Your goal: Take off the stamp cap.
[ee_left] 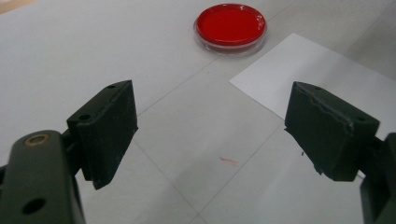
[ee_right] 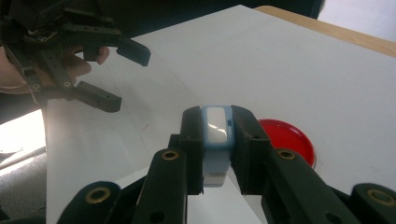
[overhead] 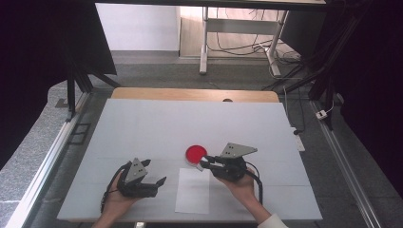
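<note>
The right hand-held gripper is closed on a small pale-blue and white object; both pads press its sides, and what the object is cannot be told. In the high view this right hand-held gripper sits at lower centre of the frame, with its tip just beside the red dish, on the dish's lower right edge. In the right gripper view the red dish lies immediately right of the closed jaws and slightly behind them; whether the held object touches it cannot be told. The left hand-held gripper sits at lower left of the high view, jaws wide apart and empty. In the left gripper view the red dish lies at the upper centre of the frame, well ahead of the open left hand-held gripper. A white sheet lies flat on the surface between the two units. The right unit is judged the nearer to the dish; any move onto it is short, toward the upper left of the high view.
</note>
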